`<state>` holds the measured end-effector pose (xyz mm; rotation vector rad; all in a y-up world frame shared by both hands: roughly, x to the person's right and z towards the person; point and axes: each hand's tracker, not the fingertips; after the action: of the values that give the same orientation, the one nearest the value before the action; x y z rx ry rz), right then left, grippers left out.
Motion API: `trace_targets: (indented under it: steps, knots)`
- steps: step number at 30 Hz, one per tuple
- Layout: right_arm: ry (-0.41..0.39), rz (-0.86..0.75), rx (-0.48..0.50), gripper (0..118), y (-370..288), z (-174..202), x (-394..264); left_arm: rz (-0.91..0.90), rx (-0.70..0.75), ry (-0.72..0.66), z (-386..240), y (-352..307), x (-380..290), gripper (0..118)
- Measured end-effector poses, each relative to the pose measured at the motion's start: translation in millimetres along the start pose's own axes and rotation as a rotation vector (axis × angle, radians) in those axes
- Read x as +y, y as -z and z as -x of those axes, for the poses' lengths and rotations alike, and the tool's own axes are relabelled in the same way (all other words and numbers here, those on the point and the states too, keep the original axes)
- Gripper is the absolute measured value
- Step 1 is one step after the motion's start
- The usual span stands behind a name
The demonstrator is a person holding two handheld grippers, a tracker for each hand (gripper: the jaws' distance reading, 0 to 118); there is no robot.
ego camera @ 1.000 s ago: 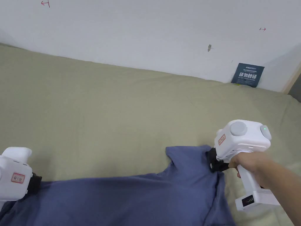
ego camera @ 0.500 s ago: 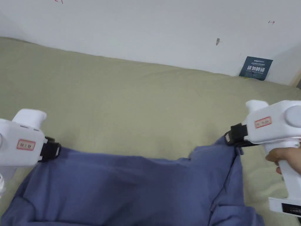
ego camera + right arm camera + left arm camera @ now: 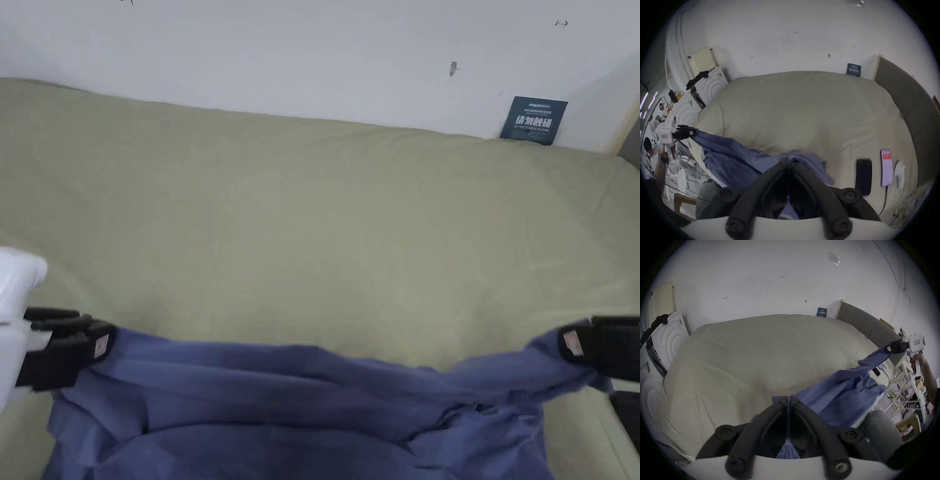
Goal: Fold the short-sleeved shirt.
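A blue short-sleeved shirt (image 3: 300,406) hangs stretched between my two grippers above the near edge of a bed. At the left, my left gripper (image 3: 100,342) is shut on one end of its top edge. My right gripper (image 3: 565,342) at the far right is shut on the other end. The cloth sags in folds between them and its lower part runs out of the picture. In the left gripper view the black jaws (image 3: 789,400) pinch blue fabric (image 3: 834,395), with the right gripper (image 3: 888,348) far off. The right gripper view shows its jaws (image 3: 789,161) closed on the shirt (image 3: 730,154), and the left gripper (image 3: 692,132) at the left.
The bed (image 3: 325,219) has an olive-beige cover and runs back to a white wall. A dark blue sign (image 3: 533,120) leans on the wall at the back right. Two phones (image 3: 886,167) lie on the bed's right side. A grey headboard (image 3: 903,91) borders the right.
Both grippers have spread apart, left going left and right going right, and lifted the shirt, which now hangs taut between them. The head camera has also shifted.
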<state>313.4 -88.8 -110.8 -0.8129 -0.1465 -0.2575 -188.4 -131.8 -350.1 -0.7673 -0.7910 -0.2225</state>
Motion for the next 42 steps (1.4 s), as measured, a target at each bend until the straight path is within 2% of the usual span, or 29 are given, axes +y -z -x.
trace_targets:
  steps: [5, 9, 15, 18, 20, 21, 22, 23, 25, 27, 29, 33, 34, 36, 37, 38, 42]
  knots:
    - [0.123, 0.060, 0.009, 2, -13.2, -9.6, -59.6, 0.047, -0.062, -0.044, 0.9, -13.0, -47.1, 3]
    - [0.244, 0.127, -0.019, 2, -5.2, -24.5, -104.7, 0.135, -0.042, -0.094, 3.3, -2.4, -87.0, 3]
    - [0.275, 0.150, -0.054, 2, 14.7, -36.3, -138.3, 0.179, -0.031, -0.131, 4.2, 23.1, -127.9, 3]
    - [0.243, 0.171, -0.145, 2, 23.4, -40.1, -139.8, 0.231, -0.008, -0.206, 6.1, 32.7, -140.6, 6]
    - [0.262, 0.166, -0.123, 2, 24.9, -41.3, -138.3, 0.220, 0.010, -0.224, 6.3, 31.1, -144.7, 25]
    - [0.281, 0.171, -0.129, 4, 22.8, -41.3, -137.3, 0.212, 0.020, -0.240, 6.8, 25.7, -145.0, 41]
    - [0.291, 0.160, -0.133, 12, 18.4, -41.3, -136.9, 0.205, 0.026, -0.267, 8.3, 20.1, -143.9, 73]
    - [0.284, 0.146, -0.139, 31, 12.4, -38.7, -133.9, 0.181, 0.028, -0.296, 10.3, 11.5, -141.7, 84]
    - [0.236, 0.078, -0.165, 78, -1.7, -30.0, -124.7, 0.100, 0.012, -0.353, 11.2, -10.9, -131.4, 85]
    - [0.173, -0.008, -0.197, 78, -20.0, -16.1, -110.4, 0.015, 0.039, -0.345, 5.8, -32.4, -111.3, 85]
    - [0.123, -0.082, -0.221, 78, -31.4, 1.3, -96.2, -0.059, 0.072, -0.279, -7.1, -48.7, -89.3, 85]
    - [0.054, -0.175, -0.240, 78, -38.6, 48.1, -71.7, -0.169, 0.149, -0.146, -51.3, -58.6, -47.4, 82]
    - [0.048, -0.179, -0.237, 76, -37.1, 58.1, -69.8, -0.190, 0.162, -0.122, -63.5, -56.6, -40.6, 72]
    - [0.028, -0.180, -0.238, 58, -32.4, 85.7, -66.5, -0.201, 0.174, -0.084, -90.9, -46.9, -29.6, 39]
    - [0.015, -0.172, -0.239, 31, -28.9, 96.2, -66.5, -0.196, 0.176, -0.074, -102.7, -41.2, -27.1, 14]
    - [0.003, -0.168, -0.244, 8, -21.3, 104.7, -69.6, -0.185, 0.188, -0.058, -116.1, -31.9, -25.8, 3]
    - [-0.028, -0.186, -0.245, 2, 0.1, 139.8, -96.7, -0.113, 0.209, -0.072, -159.5, -0.9, -39.3, 0]
